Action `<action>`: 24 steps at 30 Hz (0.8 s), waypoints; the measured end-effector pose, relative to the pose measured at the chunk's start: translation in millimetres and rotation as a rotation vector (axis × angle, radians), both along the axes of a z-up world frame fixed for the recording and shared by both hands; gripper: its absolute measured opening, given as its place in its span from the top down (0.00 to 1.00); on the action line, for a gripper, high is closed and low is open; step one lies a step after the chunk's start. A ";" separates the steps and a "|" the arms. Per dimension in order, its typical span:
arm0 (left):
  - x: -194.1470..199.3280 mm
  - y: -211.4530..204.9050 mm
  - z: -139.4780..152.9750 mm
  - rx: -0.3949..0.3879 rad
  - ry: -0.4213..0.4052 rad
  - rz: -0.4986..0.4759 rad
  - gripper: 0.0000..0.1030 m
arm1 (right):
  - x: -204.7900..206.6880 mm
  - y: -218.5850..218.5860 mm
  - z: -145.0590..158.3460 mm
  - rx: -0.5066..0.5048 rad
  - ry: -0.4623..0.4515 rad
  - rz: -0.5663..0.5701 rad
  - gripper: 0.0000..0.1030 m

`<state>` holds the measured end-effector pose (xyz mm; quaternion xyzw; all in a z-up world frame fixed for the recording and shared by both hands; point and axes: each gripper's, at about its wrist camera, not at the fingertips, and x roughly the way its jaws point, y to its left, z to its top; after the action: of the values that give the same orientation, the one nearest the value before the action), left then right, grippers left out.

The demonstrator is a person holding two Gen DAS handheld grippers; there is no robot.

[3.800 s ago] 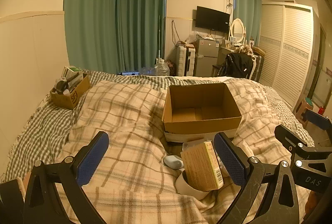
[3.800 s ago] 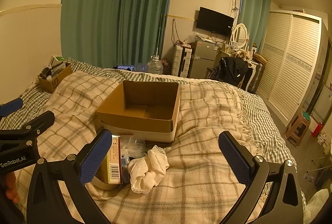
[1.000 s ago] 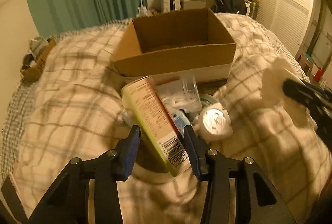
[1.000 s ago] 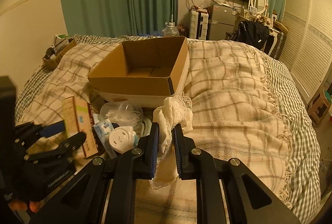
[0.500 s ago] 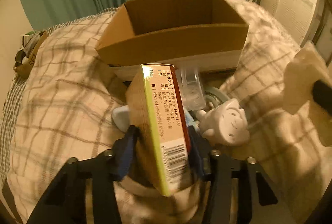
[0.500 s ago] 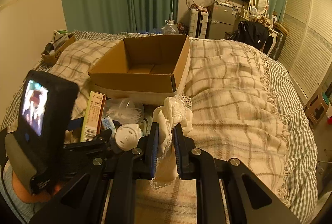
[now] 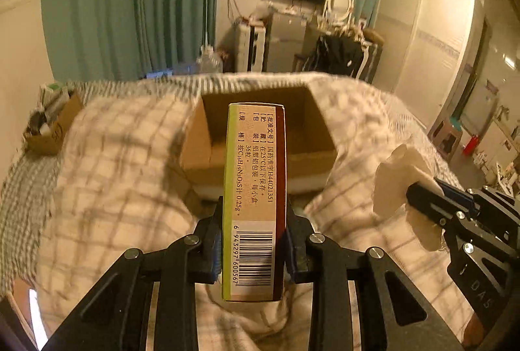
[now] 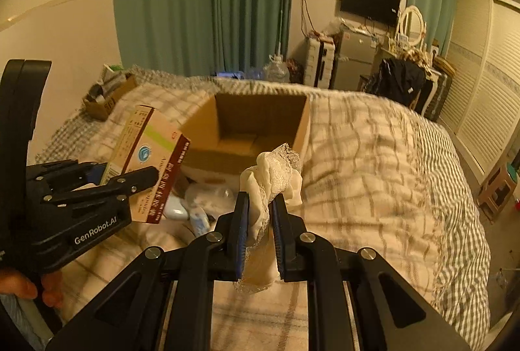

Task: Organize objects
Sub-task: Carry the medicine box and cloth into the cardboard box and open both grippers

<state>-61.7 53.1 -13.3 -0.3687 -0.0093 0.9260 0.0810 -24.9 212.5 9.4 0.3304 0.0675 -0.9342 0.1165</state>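
My left gripper point(image 7: 255, 230) is shut on a tall medicine box point(image 7: 255, 188) with a barcode, held up in the air before the open cardboard box point(image 7: 260, 136) on the bed. The medicine box also shows in the right wrist view point(image 8: 149, 162), gripped by the left gripper point(image 8: 130, 180). My right gripper point(image 8: 260, 217) is shut on a cream lace cloth point(image 8: 273, 175), lifted short of the cardboard box point(image 8: 253, 130). The cloth shows at the right of the left wrist view point(image 7: 399, 178).
Small items point(image 8: 195, 204), among them a white plug and clear plastic, lie on the plaid blanket point(image 8: 373, 162) in front of the cardboard box. A small carton of clutter point(image 7: 48, 126) sits at the bed's far left. A stool point(image 8: 497, 188) stands right of the bed.
The left gripper has lifted the medicine box off the pile and turned it upright, level with the cardboard box. The right gripper has kept the cloth and risen slightly.
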 end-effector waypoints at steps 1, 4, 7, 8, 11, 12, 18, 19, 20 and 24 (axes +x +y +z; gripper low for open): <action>-0.9 -0.4 7.6 -0.007 0.019 -0.001 0.72 | -1.1 -1.3 7.8 -0.005 0.011 0.010 0.87; -8.5 -6.3 29.2 0.005 0.055 -0.010 0.72 | -9.2 -2.3 28.1 -0.012 0.042 0.024 0.87; -24.4 -12.8 47.0 0.027 0.072 -0.023 0.72 | -25.6 -8.3 50.3 -0.007 0.068 0.053 0.88; -33.0 -14.4 52.6 0.024 0.076 -0.026 0.72 | -32.7 -11.7 56.7 0.000 0.074 0.063 0.89; -59.3 -17.4 63.4 -0.003 0.096 -0.023 0.72 | -63.2 -20.4 74.0 -0.014 0.067 0.099 0.90; -68.6 -17.3 64.9 -0.011 0.099 -0.022 0.72 | -76.5 -24.8 77.5 -0.005 0.065 0.096 0.90; -127.9 -17.4 47.1 -0.030 0.070 -0.020 0.72 | -148.7 -44.2 66.8 0.024 0.016 0.085 0.91; -136.3 -17.6 41.2 -0.028 0.062 -0.020 0.72 | -159.3 -47.3 61.4 0.028 0.007 0.083 0.91; -145.4 -17.4 33.4 -0.026 0.052 -0.021 0.72 | -172.8 -50.9 53.3 0.030 -0.008 0.083 0.92; -176.0 -15.8 -2.1 -0.010 -0.006 -0.030 0.72 | -210.0 -54.4 24.0 0.042 -0.052 0.075 0.92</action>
<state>-237.7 37.2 -15.5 -0.3719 0.0004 0.9236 0.0928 -235.0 158.1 33.4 0.3542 0.0965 -0.9186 0.1462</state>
